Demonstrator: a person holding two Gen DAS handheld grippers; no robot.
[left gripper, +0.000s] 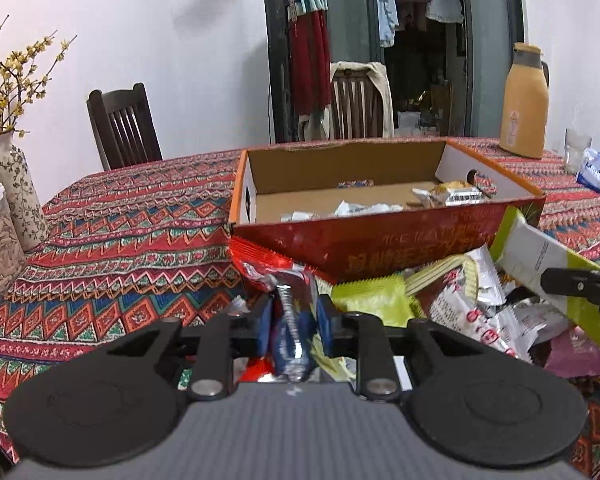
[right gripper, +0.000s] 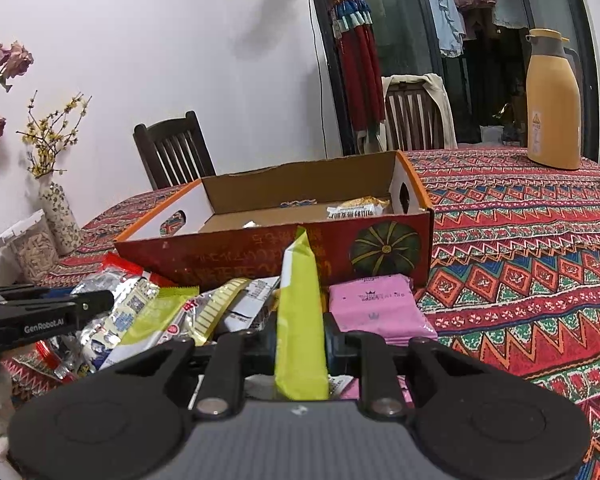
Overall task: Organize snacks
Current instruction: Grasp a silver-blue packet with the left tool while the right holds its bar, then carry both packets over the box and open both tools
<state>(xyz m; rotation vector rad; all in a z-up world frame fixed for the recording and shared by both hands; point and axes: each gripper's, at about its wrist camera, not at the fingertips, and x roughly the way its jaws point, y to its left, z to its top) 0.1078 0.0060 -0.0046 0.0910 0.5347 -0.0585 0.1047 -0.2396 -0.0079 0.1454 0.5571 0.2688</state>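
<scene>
Now my left gripper (left gripper: 292, 316) pinches a blue packet (left gripper: 291, 332), right gripper (right gripper: 300, 336) a green packet (right gripper: 300, 312); slippery wrappers could slide free before the box (left gripper: 380, 236).

We see the bench (right gripper: 520, 240) under patterned cloth, bearing a cardboard box (right gripper: 260, 256), snack packets (right gripper: 380, 304) before it, a flask (right gripper: 554, 108) at the far edge.

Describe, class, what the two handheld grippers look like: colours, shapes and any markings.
Both the left gripper and right gripper are matte black, with blue pads, two round discs, silver pivot pins and a grey ribbed body. White "GenRobot.AI" lettering marks the left one's side.
</scene>
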